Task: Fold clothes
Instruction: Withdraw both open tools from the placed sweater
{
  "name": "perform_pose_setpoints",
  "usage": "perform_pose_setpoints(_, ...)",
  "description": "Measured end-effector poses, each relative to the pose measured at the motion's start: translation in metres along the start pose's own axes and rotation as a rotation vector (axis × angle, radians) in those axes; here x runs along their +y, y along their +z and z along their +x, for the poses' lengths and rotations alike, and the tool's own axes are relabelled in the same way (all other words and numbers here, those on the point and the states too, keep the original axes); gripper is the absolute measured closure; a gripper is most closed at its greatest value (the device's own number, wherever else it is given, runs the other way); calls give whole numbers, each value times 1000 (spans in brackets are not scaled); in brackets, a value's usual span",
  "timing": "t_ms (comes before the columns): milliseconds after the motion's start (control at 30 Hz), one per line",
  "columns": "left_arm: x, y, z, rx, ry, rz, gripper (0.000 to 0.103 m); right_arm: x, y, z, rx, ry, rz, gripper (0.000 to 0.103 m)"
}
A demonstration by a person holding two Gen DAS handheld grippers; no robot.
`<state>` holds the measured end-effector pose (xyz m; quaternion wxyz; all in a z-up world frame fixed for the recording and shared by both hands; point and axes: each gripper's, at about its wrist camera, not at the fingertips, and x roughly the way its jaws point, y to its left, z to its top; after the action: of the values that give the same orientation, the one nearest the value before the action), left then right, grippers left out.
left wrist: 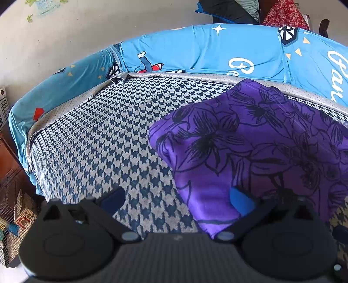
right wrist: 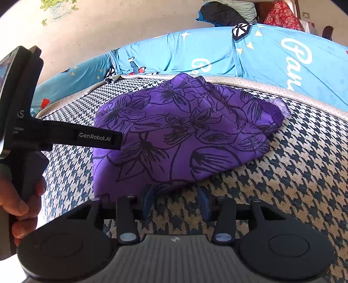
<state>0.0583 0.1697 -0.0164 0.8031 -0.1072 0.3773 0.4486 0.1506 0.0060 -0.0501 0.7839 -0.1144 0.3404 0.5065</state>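
Observation:
A purple garment with black flower outlines (left wrist: 250,135) lies folded into a rough block on the houndstooth mat (left wrist: 97,141). My left gripper (left wrist: 177,200) is wide open at the garment's near left corner. Its right finger (left wrist: 241,200) rests over the purple cloth and its left finger sits above the mat. In the right wrist view the garment (right wrist: 180,130) lies straight ahead. My right gripper (right wrist: 175,201) is open at the garment's near edge, with only mat showing between its fingers. The left gripper's finger (right wrist: 97,138), held by a hand (right wrist: 19,206), reaches over the garment's left side.
The mat covers a bed with a blue printed sheet (left wrist: 195,50) around its far and left sides. Behind it are a pale wall, a dark pile of clothes (left wrist: 228,10) and red floral cloth (left wrist: 285,13). A wire rack (left wrist: 13,206) stands off the bed's left edge.

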Motion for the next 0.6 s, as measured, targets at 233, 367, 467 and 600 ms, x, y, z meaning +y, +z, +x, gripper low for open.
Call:
perform_pose_setpoints(233, 7, -6, -23, 40, -44, -63, 0, -4, 5, -23, 66, 5, 19, 42)
perform_pose_setpoints(367, 9, -11, -35, 60, -62, -94, 0, -12, 9, -38, 105, 0, 27, 28)
perform_pose_setpoints(467, 6, -17, -43, 64, -53, -97, 0, -21, 12, -49, 136, 2, 31, 26)
perform_pose_setpoints(600, -1, -23, -54, 70, -38, -95, 0, -30, 14, -64, 162, -25, 31, 21)
